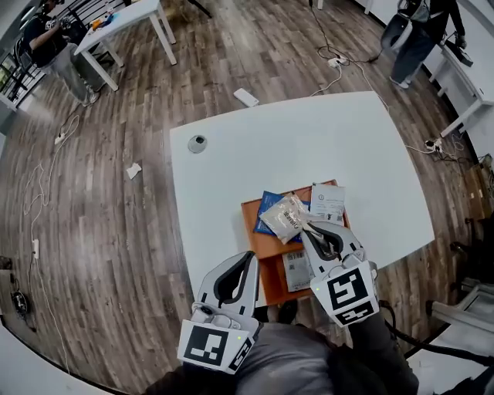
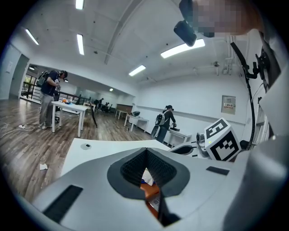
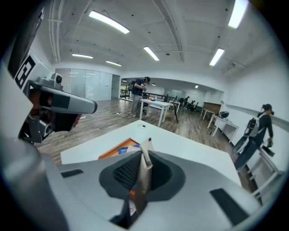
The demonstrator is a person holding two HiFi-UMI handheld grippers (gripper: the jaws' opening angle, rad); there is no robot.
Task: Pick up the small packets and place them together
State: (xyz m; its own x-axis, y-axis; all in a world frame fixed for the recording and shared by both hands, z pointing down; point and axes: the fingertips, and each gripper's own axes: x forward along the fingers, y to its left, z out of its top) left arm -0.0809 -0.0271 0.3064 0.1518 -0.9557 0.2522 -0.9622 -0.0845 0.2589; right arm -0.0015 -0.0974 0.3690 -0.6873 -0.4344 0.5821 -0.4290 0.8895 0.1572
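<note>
On the white table (image 1: pixel 255 154) lies an orange tray (image 1: pixel 266 245) with small packets: a blue one (image 1: pixel 268 204), a white one (image 1: pixel 328 202) and a printed one (image 1: pixel 296 270). My right gripper (image 1: pixel 309 229) is shut on a pale crinkled packet (image 1: pixel 284 218) and holds it over the tray. In the right gripper view that packet (image 3: pixel 143 178) stands edge-on between the jaws of the right gripper (image 3: pixel 144 158), with the tray (image 3: pixel 117 150) beyond. My left gripper (image 1: pixel 248 258) hovers at the tray's near left edge, shut, holding nothing. In its own view the left gripper (image 2: pixel 145 153) has its tips together.
A small round grey object (image 1: pixel 197 143) sits near the table's far left corner. A white item (image 1: pixel 246 97) and cables lie on the wooden floor. Other white tables (image 1: pixel 127 19) and people (image 1: pixel 421 31) stand further off.
</note>
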